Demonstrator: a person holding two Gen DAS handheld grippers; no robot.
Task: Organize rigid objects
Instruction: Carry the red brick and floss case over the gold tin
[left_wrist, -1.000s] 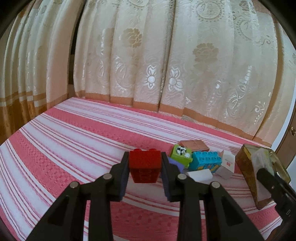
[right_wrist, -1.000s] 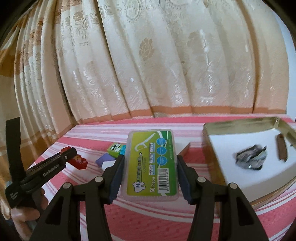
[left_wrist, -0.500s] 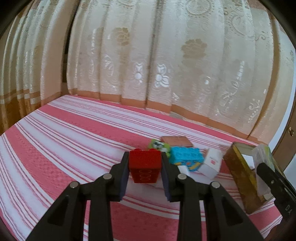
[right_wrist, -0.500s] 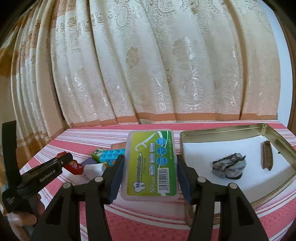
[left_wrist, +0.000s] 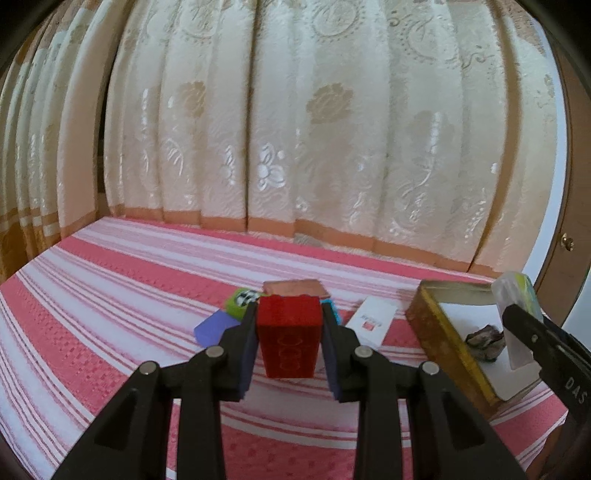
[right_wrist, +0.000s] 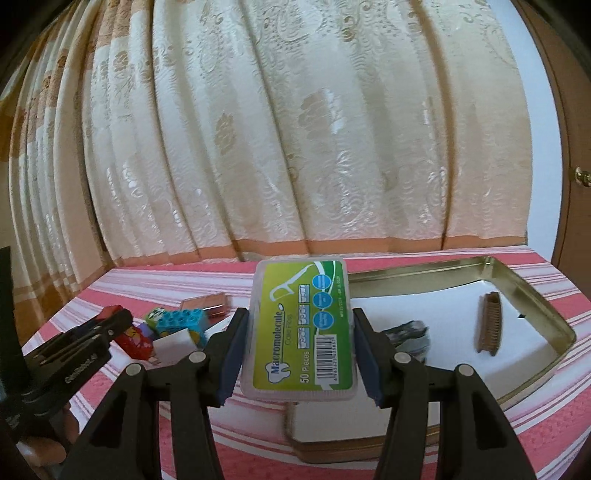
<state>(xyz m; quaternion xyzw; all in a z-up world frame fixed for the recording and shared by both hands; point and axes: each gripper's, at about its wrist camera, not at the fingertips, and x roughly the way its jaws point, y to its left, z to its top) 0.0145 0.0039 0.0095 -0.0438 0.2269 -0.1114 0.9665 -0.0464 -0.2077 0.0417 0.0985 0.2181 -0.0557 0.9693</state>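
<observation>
My left gripper (left_wrist: 289, 334) is shut on a red toy brick (left_wrist: 288, 334), held above the pink striped cloth. In the right wrist view that brick (right_wrist: 135, 341) and the left gripper (right_wrist: 110, 321) show at the left. My right gripper (right_wrist: 299, 332) is shut on a clear dental floss box with a green label (right_wrist: 303, 326), held over the near left part of a gold tin tray (right_wrist: 532, 299). The tray (left_wrist: 439, 332) lies at the right in the left wrist view, where the floss box (left_wrist: 515, 295) shows above it. A crumpled dark lump (right_wrist: 410, 332) and a brown comb (right_wrist: 488, 326) lie in the tray.
A blue toy brick (right_wrist: 181, 319), a green block (left_wrist: 240, 301), a purple flat piece (left_wrist: 214, 326), a white small box (left_wrist: 373, 317) and a copper flat case (left_wrist: 295, 288) lie together left of the tray. Cream curtains hang behind the striped surface. A wooden door edge stands at the far right.
Both grippers have swung to the right with their loads. The tray has come further into both views, and the pile of blocks has slid left. Both grips are unchanged.
</observation>
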